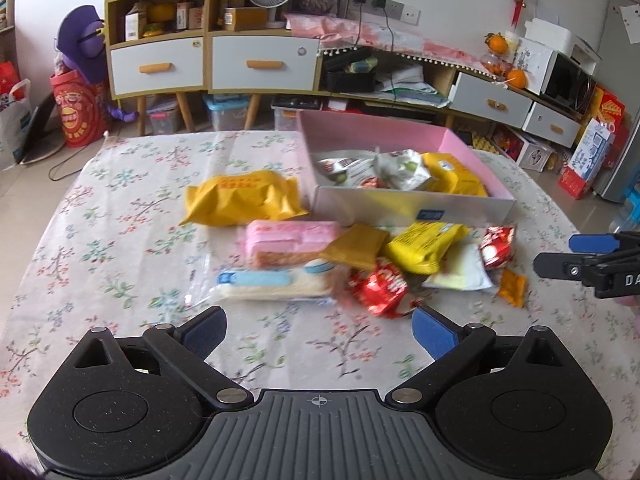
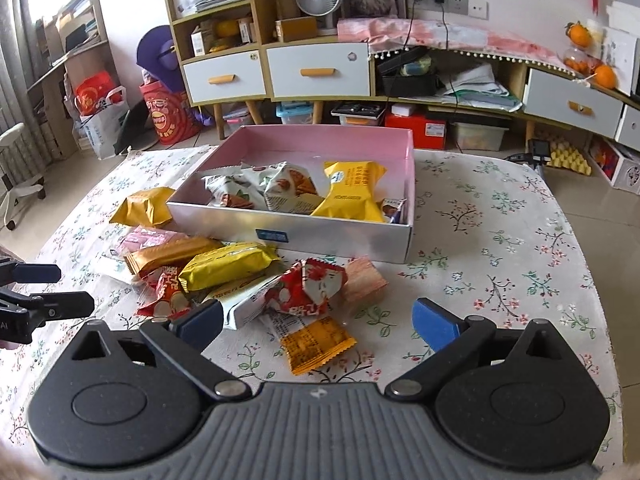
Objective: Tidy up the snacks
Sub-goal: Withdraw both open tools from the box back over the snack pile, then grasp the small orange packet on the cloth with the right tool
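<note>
Several snack packets [image 2: 240, 276] lie in a loose heap on the desk [image 2: 500, 216], just in front of the near wall of an open box [image 2: 332, 236] with a pink inside. Among them are a yellow packet [image 2: 228, 266], two red ones [image 1: 380, 286], a small orange packet [image 2: 316, 342] nearest the right gripper, and a pink wafer pack [image 1: 288, 240] with a pale blue-labelled pack [image 1: 276, 284] on the left side of the heap. A larger yellow bag [image 1: 240, 198] lies alone, left of the box. Inside the box sit a few white packets [image 2: 256, 190] and another yellow one [image 2: 352, 192]. The left gripper [image 1: 318, 330] hangs over the near side of the heap, its fingers spread wide with nothing between them. The right gripper [image 2: 318, 320] has its fingers wide too, above the orange packet without pressing it. A floral cloth covers the desk.
</note>
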`<state>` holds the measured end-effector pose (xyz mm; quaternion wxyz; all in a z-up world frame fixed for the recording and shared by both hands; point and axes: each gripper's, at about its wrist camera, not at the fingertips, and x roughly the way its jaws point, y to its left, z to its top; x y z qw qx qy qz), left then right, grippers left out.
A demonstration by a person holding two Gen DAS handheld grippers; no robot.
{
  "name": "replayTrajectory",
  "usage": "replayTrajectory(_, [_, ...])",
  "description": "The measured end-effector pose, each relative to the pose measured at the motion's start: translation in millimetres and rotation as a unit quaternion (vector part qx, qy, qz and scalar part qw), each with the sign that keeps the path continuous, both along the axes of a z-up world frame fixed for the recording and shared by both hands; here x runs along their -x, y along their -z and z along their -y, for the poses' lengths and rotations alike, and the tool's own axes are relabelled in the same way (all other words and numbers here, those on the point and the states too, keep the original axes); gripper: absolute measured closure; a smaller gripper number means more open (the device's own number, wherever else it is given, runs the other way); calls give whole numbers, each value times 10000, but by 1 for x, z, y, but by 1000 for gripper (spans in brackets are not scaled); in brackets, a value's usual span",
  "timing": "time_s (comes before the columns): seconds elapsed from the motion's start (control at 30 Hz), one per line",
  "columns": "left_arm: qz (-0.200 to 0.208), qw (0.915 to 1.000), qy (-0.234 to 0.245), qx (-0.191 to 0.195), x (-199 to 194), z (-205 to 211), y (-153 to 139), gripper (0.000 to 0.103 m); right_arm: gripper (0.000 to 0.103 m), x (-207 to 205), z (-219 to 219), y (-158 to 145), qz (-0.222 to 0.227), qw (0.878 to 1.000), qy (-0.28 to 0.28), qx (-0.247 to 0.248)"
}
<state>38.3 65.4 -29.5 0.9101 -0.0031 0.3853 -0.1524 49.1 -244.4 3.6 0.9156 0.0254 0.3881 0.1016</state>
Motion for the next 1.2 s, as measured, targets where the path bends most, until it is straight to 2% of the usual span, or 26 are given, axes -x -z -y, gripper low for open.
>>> replayTrajectory(0.2, [22, 10000, -38, 19, -2, -19, 13, 3, 1, 0, -14, 6, -23, 9998, -153, 102])
replayTrajectory(0.4, [355, 9990, 85, -252, -6, -26, 26, 3, 1, 1, -31, 7, 2, 9989, -415, 204])
replayTrajectory(0.63, [745, 9939, 553, -592, -16, -28, 35, 3, 1, -3, -36, 17, 10, 9978, -532, 387])
replayTrajectory(0.83, [966, 9889, 1039, -444, -31, -23, 33, 4, 2, -12, -23, 28, -80, 9985, -371, 399])
replayTrajectory(1.0, [926, 9831, 1502, -494, -44, -12, 35, 7, 4, -17, -21, 33, -69, 9983, -424, 388])
replayTrajectory(1.13, [798, 9774, 1794, -787, -47, -1, 42, 16, 11, -19, -23, 41, -134, 9979, -418, 486])
replayTrajectory(1.2, [786, 9748, 1874, -919, -45, 4, 45, 18, 13, -20, -23, 43, -128, 9976, -420, 532])
